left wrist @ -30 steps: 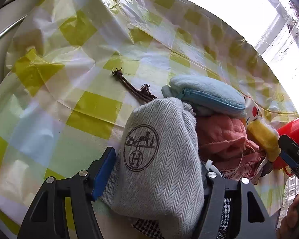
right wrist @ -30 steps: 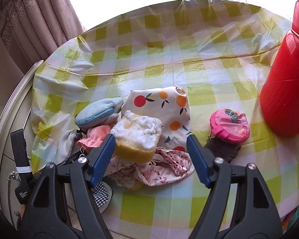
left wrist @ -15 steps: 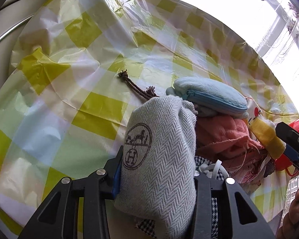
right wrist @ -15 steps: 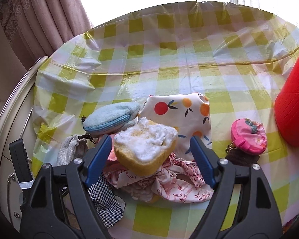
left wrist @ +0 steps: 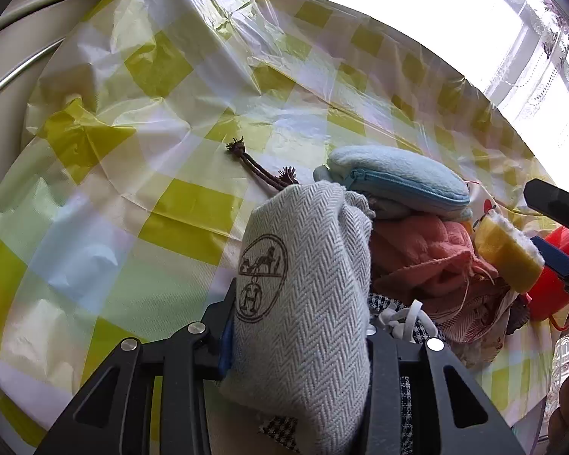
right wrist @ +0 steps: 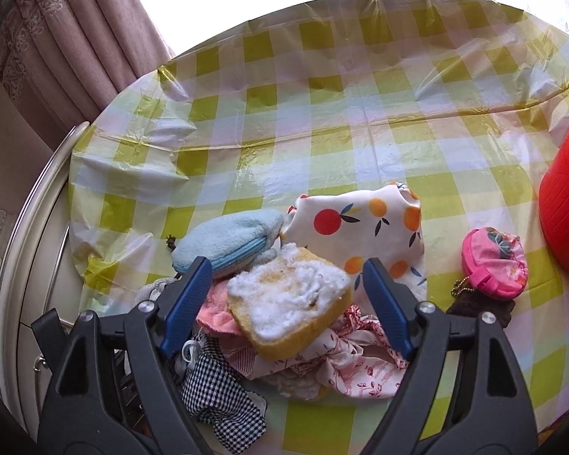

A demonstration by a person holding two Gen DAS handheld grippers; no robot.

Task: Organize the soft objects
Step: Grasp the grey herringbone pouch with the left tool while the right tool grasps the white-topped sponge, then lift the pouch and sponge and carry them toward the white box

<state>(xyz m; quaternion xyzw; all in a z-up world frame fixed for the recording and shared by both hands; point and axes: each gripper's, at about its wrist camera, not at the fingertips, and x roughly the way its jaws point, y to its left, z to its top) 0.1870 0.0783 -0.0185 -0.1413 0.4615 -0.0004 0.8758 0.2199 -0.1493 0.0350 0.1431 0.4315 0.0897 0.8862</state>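
My left gripper (left wrist: pixel 297 345) is shut on a grey herringbone drawstring pouch (left wrist: pixel 303 303) at the near left edge of a pile of soft things. The pile holds a light blue zip pouch (left wrist: pixel 398 182) (right wrist: pixel 227 240), a pink cloth (left wrist: pixel 421 250), a floral cloth (right wrist: pixel 352 367) and a checked cloth (right wrist: pixel 220 398). A yellow sponge with a white fluffy top (right wrist: pixel 292 299) (left wrist: pixel 508 254) lies on the pile between the open jaws of my right gripper (right wrist: pixel 284 303), touching neither pad.
A white fruit-print pouch (right wrist: pixel 364 227) lies behind the pile. A pink round coin purse (right wrist: pixel 493 261) with a dark brown piece (right wrist: pixel 481 309) is to the right. A red jug (right wrist: pixel 565 204) stands at the far right. The checked tablecloth (right wrist: pixel 322 113) covers the table.
My left gripper has closed on the grey pouch. My right gripper has drawn back and lower over the sponge, still open.
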